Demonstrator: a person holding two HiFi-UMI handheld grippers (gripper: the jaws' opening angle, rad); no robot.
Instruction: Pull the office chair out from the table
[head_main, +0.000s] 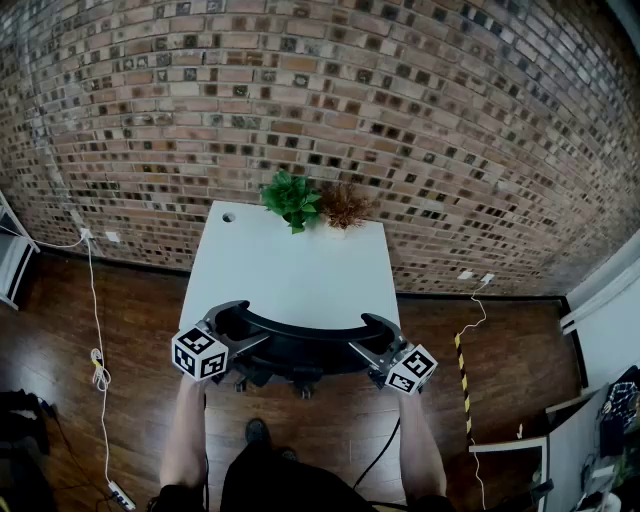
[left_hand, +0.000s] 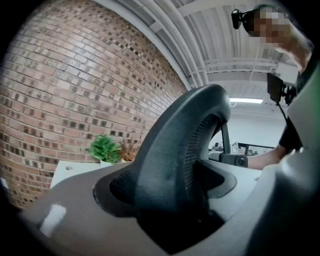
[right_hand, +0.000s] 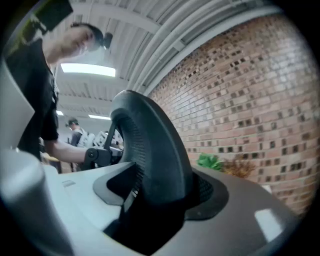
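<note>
At the bottom edge of the head view, two bare forearms (head_main: 186, 440) are seen reaching forward over a dark wooden floor (head_main: 130, 320), with one shoe (head_main: 257, 431) just visible between them. Each hand carries a gripper, and both are held level. The left gripper (head_main: 245, 325) is clamped on the left end of the curved black backrest (head_main: 300, 346) of the office chair (head_main: 290, 372). In its own view the mesh-lined rim is seated in the notch between the two grey jaws and fills the gap. The right gripper (head_main: 365, 335) is likewise clenched on the right end of the same backrest, and its view shows the rim wedged between the jaws in the same way.

The office chair is placed at the near end of the white table (head_main: 290, 265), with its backrest lying across that near edge and parts of its dark base showing just below the backrest. The seat cannot be made out. A white cable (head_main: 100, 372) is trailed along the floor to the left of the table, and a black one (head_main: 380, 450) near the person's right leg.

At the far end of the table a green plant (head_main: 292, 198) and a brown dried plant (head_main: 345, 205) are set side by side. Behind them, a brick wall (head_main: 350, 100) closes the scene
</note>
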